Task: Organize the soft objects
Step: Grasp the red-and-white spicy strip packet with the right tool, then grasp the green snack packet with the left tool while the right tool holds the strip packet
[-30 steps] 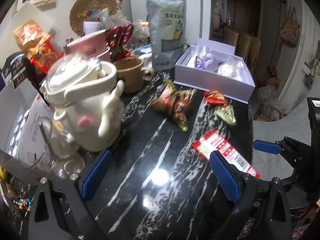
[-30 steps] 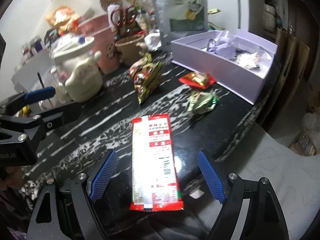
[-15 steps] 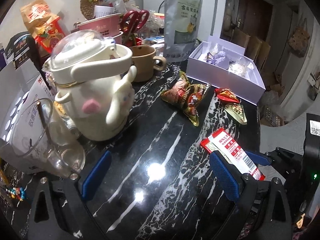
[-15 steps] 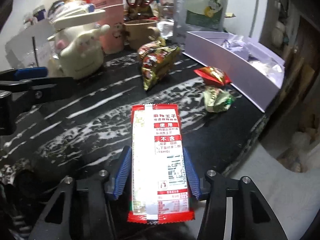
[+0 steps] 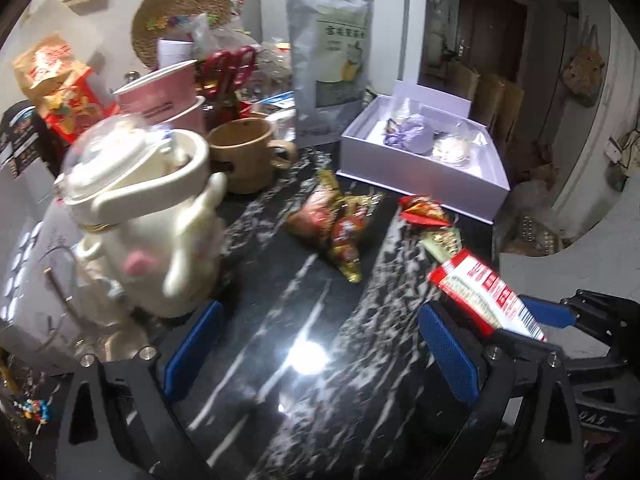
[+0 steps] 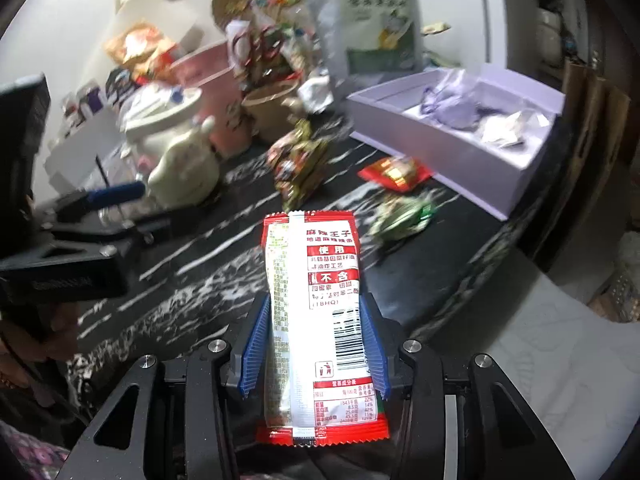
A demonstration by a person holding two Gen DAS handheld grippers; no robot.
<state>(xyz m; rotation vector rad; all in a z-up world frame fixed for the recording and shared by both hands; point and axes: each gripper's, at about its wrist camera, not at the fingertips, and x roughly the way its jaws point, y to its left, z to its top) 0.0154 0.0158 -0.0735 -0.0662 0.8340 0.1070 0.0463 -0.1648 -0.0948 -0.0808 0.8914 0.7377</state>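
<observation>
My right gripper [image 6: 314, 344] is shut on a red and white snack packet [image 6: 316, 292] and holds it lifted above the black marble table [image 6: 192, 264]; the packet also shows in the left wrist view [image 5: 484, 292]. My left gripper [image 5: 320, 352] is open and empty over the table's near part. A red-gold snack bag [image 5: 336, 224], a small red packet [image 5: 422, 210] and a green-gold packet [image 5: 442, 240] lie on the table. An open lavender box [image 5: 424, 168] with a purple pouch [image 5: 412, 136] stands behind them.
A cream character-shaped jug [image 5: 148, 216], a glass [image 5: 52, 300], a brown mug [image 5: 244, 156], pink cups [image 5: 160, 96], red scissors [image 5: 228, 68] and a tall grey pouch [image 5: 332, 56] crowd the left and back. The table edge [image 6: 492, 248] drops off at the right.
My right gripper closed on the red and white packet and lifted it off the table. My left gripper shifted slightly and stayed open.
</observation>
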